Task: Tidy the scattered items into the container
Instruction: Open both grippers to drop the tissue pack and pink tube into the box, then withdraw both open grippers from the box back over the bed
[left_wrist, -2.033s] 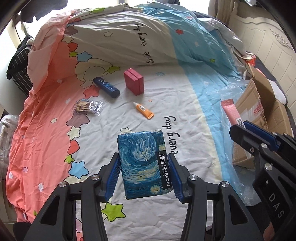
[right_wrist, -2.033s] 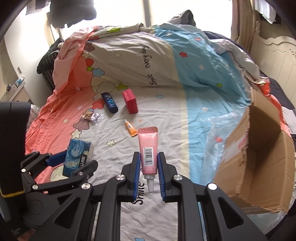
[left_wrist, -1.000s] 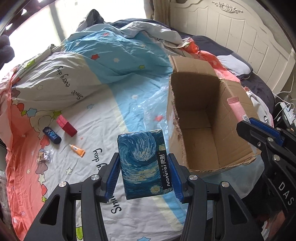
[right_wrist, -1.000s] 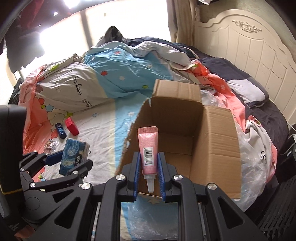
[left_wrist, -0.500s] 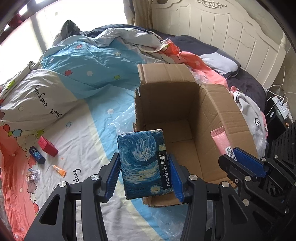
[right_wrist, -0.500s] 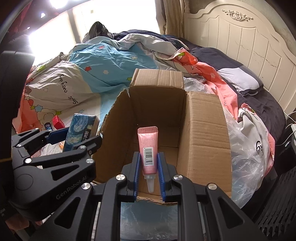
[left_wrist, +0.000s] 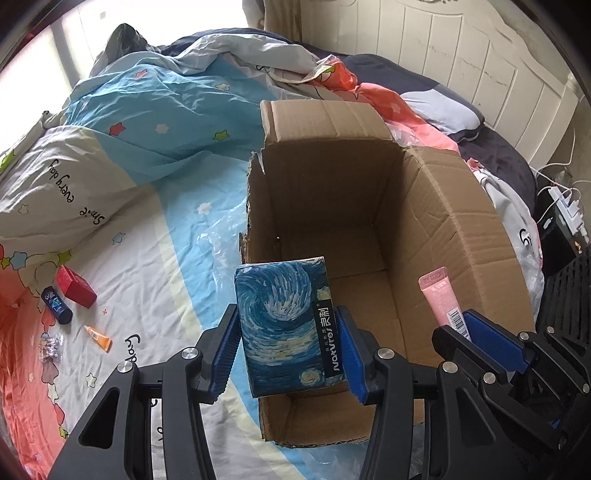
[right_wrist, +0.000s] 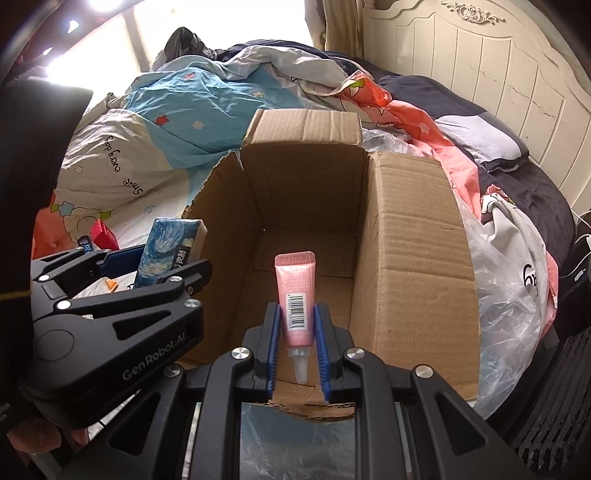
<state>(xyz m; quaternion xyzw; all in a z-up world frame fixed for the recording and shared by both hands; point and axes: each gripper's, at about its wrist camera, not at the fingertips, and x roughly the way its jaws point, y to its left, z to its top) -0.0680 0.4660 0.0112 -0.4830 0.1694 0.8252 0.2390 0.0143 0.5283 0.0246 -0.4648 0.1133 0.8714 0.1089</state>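
Both tongs now over cardboard box (left_wrist: 447, 206); nothing inside

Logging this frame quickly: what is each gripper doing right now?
Left gripper: closed on the blue tissue pack.
Right gripper: closed on the pink tube.

**What the frames left unclear**

The tissue pack (left_wrist: 286, 325) hid part of the cardboard box's (left_wrist: 454, 221) near wall and floor. The left gripper (right_wrist: 110, 295) covered the pack's lower half in the right wrist view. The small packet (left_wrist: 51, 345) near the bedsheet's (left_wrist: 155, 258) left edge was too small to identify. The blue bottle (right_wrist: 85, 242) showed only its tip, its label unreadable.
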